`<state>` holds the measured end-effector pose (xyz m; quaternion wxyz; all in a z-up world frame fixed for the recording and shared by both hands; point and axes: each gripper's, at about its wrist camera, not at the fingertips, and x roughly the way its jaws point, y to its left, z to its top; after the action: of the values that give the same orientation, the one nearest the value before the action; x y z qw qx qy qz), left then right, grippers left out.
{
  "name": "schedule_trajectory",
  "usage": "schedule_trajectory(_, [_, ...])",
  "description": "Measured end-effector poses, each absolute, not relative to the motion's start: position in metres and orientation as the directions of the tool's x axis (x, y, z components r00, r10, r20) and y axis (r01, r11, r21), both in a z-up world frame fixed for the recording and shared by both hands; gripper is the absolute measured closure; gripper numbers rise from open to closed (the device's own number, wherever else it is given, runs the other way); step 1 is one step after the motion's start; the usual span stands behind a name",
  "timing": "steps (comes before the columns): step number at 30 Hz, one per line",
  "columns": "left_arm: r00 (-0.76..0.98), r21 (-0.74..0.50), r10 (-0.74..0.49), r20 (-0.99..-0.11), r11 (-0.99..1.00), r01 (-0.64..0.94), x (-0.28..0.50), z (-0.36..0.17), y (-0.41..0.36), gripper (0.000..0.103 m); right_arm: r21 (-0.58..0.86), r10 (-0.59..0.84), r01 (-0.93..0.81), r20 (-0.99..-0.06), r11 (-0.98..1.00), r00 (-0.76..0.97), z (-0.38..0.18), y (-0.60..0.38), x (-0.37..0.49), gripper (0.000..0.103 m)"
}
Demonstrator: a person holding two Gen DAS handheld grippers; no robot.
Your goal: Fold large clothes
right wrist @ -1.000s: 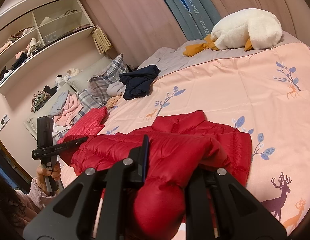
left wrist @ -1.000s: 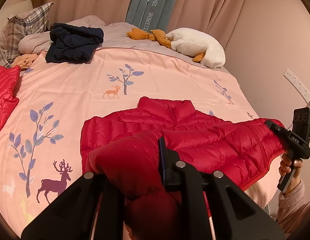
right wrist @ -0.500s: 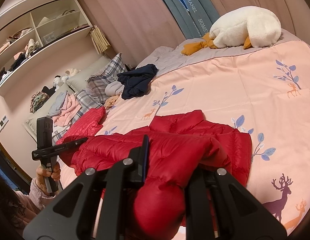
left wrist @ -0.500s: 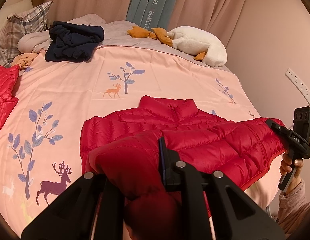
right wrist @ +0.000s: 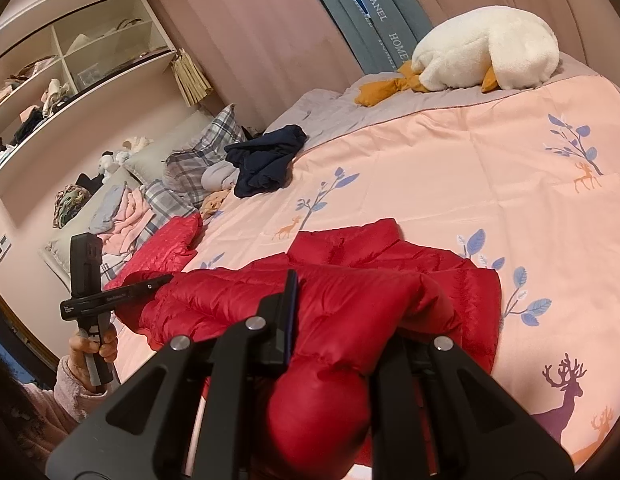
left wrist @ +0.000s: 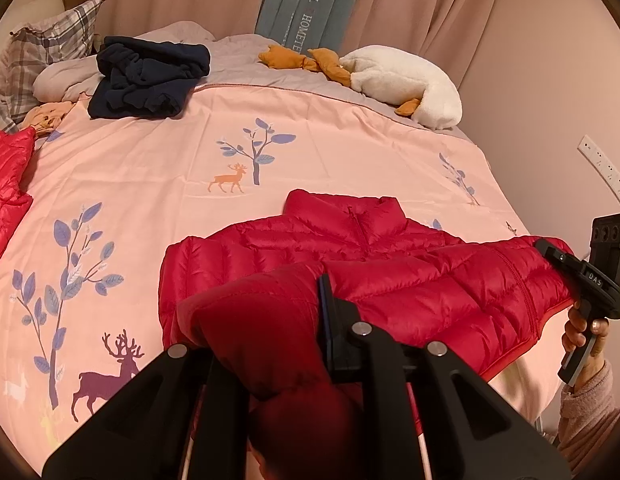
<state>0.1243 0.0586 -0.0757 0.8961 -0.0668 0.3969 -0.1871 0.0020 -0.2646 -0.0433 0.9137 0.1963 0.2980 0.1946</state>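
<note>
red puffer jacket point(left wrist: 389, 264) spread on pink bed point(left wrist: 310, 152), left gripper point(left wrist: 270, 320) fingers clamped on one bunched jacket corner, right gripper point(right wrist: 345, 320) fingers clamped on another

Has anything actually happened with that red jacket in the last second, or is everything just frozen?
Nothing visibly changed. Both the left gripper and the right gripper stay clamped on bunched parts of the red puffer jacket, which still lies spread on the pink bedspread with its collar pointing away. The navy garment and white plush goose are also where they were.
</note>
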Motion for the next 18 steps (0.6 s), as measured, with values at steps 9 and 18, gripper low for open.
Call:
schedule_trajectory(9, [0.603,-0.262,-0.378,-0.702,0.925,0.275,0.137,-0.082,0.056,0.09,0.486,0.466,-0.217,-0.482,0.847,0.742,-0.051,-0.267,0.014,0.089])
schedule_trajectory(18, [0.592,-0.255,-0.367,-0.718,0.929,0.267,0.147,-0.087,0.053,0.09,0.492,0.463,-0.203,-0.492,0.846,0.737,-0.054,-0.268,0.024,0.089])
